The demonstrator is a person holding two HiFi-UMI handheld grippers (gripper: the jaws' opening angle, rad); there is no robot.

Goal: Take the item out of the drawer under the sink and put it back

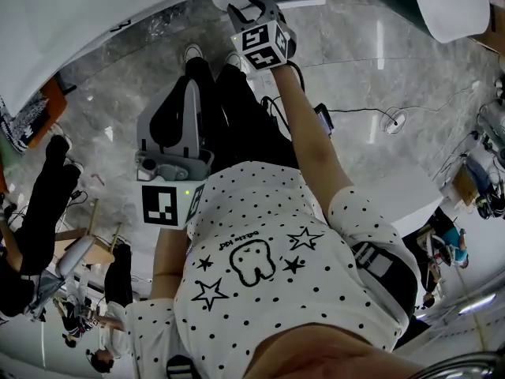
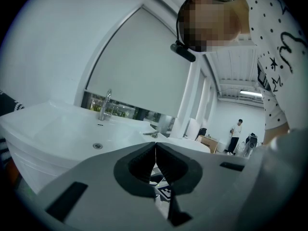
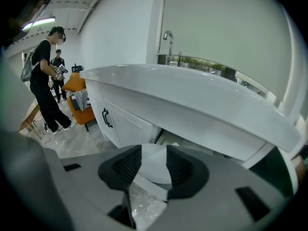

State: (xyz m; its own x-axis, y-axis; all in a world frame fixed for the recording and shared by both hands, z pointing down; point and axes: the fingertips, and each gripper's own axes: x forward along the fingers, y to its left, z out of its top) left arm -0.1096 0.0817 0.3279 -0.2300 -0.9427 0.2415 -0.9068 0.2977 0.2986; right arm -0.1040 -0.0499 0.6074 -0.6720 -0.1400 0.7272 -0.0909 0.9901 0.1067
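Observation:
The white sink (image 3: 192,100) spans the right gripper view, with an open drawer (image 3: 149,186) below it. My right gripper (image 3: 154,148) reaches into that drawer. A white rounded item (image 3: 155,170) sits between its parted jaws, and I see no pad pressing on it. In the head view the right gripper (image 1: 251,5) is stretched far forward at the drawer's white edge (image 1: 304,2). My left gripper (image 1: 192,85) stays near the person's legs and points up. Its tips (image 2: 155,146) meet with nothing between them, and it looks across the sink basin (image 2: 72,129).
A cabinet door with a black handle (image 3: 107,118) stands left of the drawer. Two people (image 3: 45,81) and an orange chair (image 3: 79,100) are at the far left. Cables (image 1: 355,117) lie on the marble floor to the right. A tap (image 3: 168,37) rises behind the basin.

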